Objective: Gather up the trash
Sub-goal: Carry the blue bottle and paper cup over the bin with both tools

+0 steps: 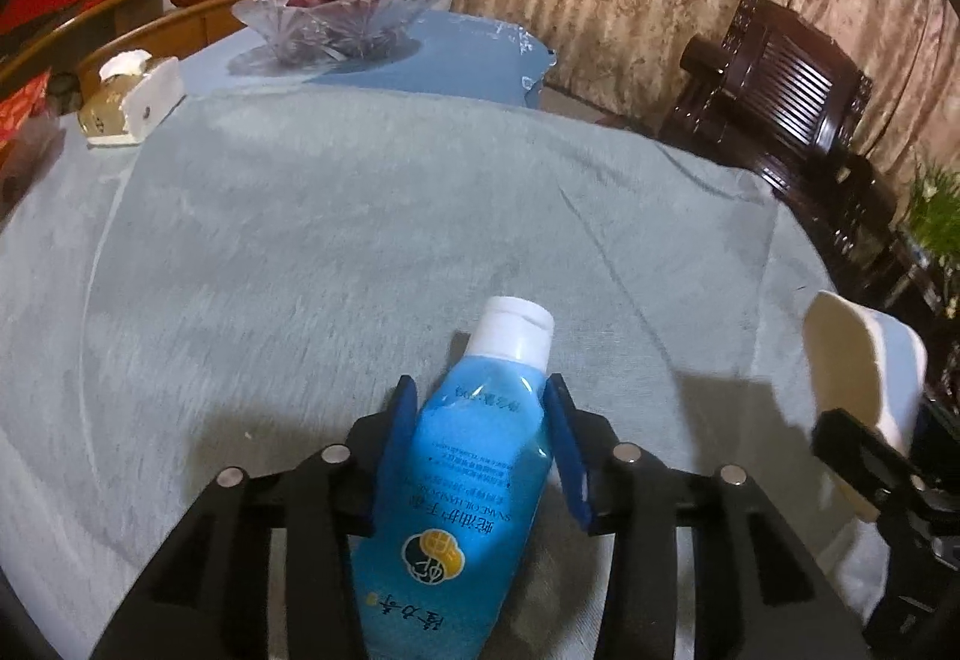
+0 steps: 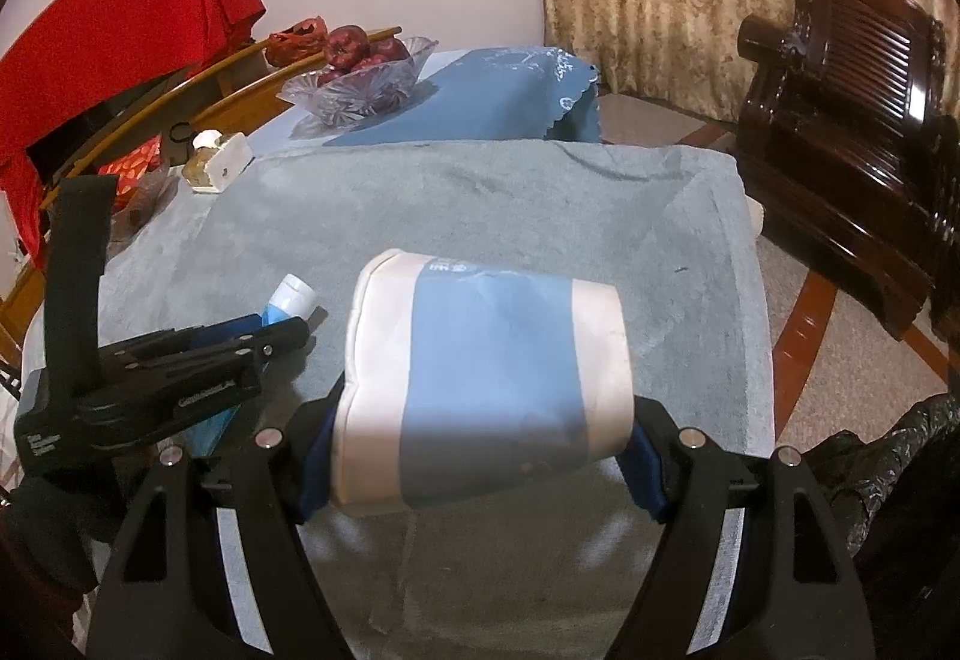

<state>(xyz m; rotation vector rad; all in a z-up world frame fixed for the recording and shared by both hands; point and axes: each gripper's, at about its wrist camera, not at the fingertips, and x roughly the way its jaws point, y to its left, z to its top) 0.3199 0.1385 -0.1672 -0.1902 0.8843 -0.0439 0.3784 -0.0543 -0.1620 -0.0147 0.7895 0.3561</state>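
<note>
While both items are carried above the grey towel (image 1: 372, 252) spread over the table, they are entered as follows. Item one: blue tube (image 1: 474, 456), white flip cap pointing away, clenched at mid-body by the left gripper (image 1: 480, 408); judged light, soft-walled and glossy, so liable to slip or buckle, and best taken across the broad flat middle, as it is now. Item two: white and blue paper cup (image 2: 486, 378), lying sideways between the pads of the right gripper (image 2: 480, 456), jaws wide and pressed on its two ends; judged very light and easily crushed, so only slight pressure is advised. Recorded from the right wrist only: a black bag (image 2: 888, 468) at the floor edge, probably the trash receptacle. Recorded from the left wrist only: the tube's printed label and logo.
</note>
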